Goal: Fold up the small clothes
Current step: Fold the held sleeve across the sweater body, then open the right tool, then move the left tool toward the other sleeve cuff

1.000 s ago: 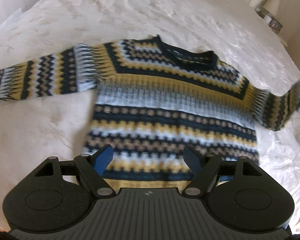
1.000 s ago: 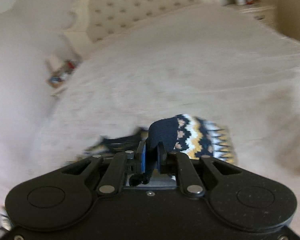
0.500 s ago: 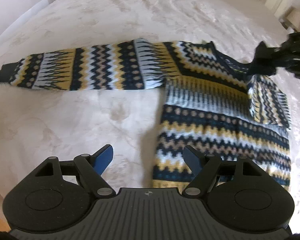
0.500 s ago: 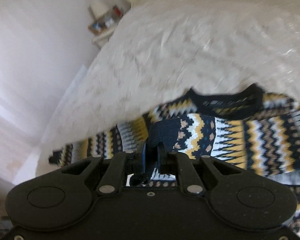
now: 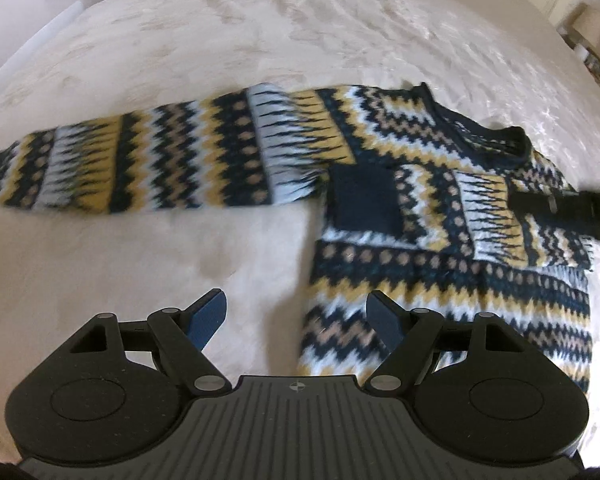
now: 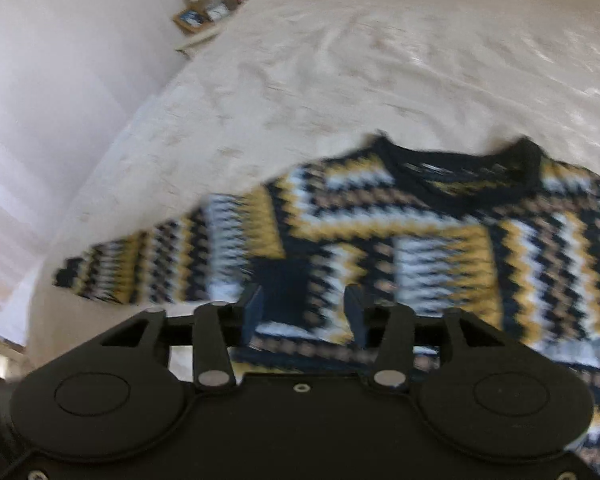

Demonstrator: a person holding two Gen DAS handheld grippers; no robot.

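Observation:
A navy, yellow and white zigzag sweater (image 5: 440,272) lies flat on a white bed. One sleeve (image 5: 148,168) stretches out to the left. The other sleeve (image 5: 452,216) is folded across the chest, its navy cuff (image 5: 362,200) lying flat. In the right wrist view the sweater (image 6: 440,248) fills the middle, with that cuff (image 6: 286,288) just ahead of my right gripper (image 6: 302,312). Its jaws are opening and nothing is pressed between them. My left gripper (image 5: 298,316) stands open above the sweater's lower left edge, holding nothing. Part of the right gripper (image 5: 564,208) shows dark at the right edge.
The white bedspread (image 5: 300,32) spreads around the sweater on all sides. A bedside table with a lamp and small items (image 6: 210,12) stands beyond the bed's far left corner. A pale wall (image 6: 52,80) runs along the left of the bed.
My right gripper carried the sleeve cuff across the chest, lowered it and let go; the cuff now lies flat. The left gripper drifted toward the sweater's left side, still open.

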